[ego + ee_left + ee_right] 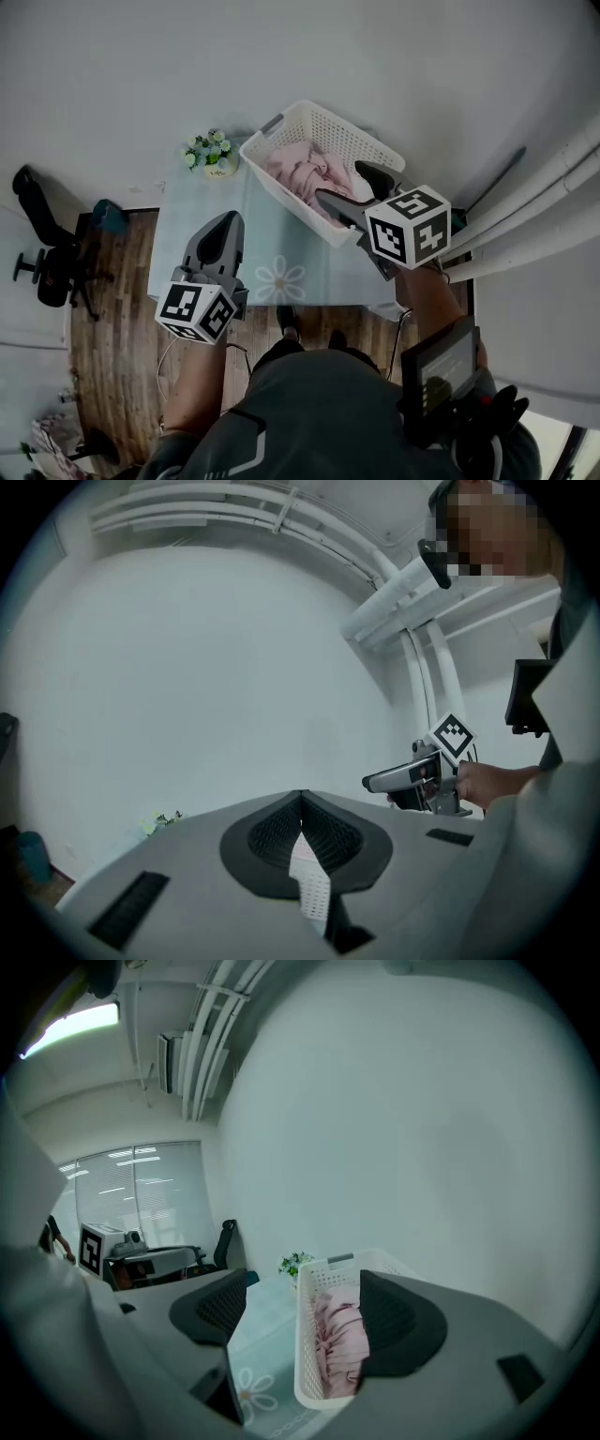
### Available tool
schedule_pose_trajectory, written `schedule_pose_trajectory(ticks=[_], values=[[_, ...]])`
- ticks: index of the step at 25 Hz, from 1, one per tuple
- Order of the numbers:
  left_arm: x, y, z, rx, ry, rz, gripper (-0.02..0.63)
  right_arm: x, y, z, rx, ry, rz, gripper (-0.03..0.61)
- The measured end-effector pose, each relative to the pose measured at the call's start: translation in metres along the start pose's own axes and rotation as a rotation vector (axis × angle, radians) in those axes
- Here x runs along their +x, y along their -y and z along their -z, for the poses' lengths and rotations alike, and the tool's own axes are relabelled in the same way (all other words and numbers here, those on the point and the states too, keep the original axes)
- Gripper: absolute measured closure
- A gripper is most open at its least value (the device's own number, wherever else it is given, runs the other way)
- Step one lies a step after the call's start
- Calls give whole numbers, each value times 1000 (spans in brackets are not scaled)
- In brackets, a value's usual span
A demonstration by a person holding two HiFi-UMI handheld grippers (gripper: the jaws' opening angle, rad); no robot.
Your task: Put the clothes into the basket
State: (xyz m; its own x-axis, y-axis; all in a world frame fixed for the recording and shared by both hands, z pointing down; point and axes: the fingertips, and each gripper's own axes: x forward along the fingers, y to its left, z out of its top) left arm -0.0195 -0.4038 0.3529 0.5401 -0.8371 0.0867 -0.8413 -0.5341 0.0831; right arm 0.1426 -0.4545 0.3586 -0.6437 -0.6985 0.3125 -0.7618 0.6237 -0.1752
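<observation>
A white perforated basket (368,147) stands on the pale table (202,244), at its right side. Pink clothes (302,170) lie bunched inside it; the right gripper view shows the same pink clothes (342,1340) and the basket's rim (307,1354). My right gripper (347,187) hangs above the basket's near corner, its jaws open and empty. My left gripper (223,232) is raised over the table's near left part, its jaws shut with nothing between them. In the left gripper view the left gripper (300,797) points at the blank wall, and the right gripper (389,781) shows at the right.
A small pot of flowers (210,153) stands at the table's far left corner. A black office chair (47,251) and a teal bin (109,217) sit on the wooden floor to the left. White pipes (539,211) run along the wall at right. A printed flower (280,279) marks the tablecloth.
</observation>
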Motion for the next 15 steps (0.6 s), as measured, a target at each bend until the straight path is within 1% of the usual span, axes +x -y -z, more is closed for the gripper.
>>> schedule_pose_trajectory(ticks=[3, 7, 10, 13, 15], values=[[-7, 17, 0, 12, -12, 1, 606, -23, -3, -4, 24, 50, -2, 197], [-20, 31, -4, 26, -17, 1, 606, -45, -18, -5, 70, 115, -6, 272], [-25, 37, -8, 52, -17, 36, 606, -56, -29, -7, 85, 152, 2, 297], [-33, 34, -14, 58, -4, 63, 606, -61, -46, -11, 84, 173, 7, 341], [-41, 29, -17, 51, 7, 77, 606, -61, -58, -14, 76, 186, 26, 374]])
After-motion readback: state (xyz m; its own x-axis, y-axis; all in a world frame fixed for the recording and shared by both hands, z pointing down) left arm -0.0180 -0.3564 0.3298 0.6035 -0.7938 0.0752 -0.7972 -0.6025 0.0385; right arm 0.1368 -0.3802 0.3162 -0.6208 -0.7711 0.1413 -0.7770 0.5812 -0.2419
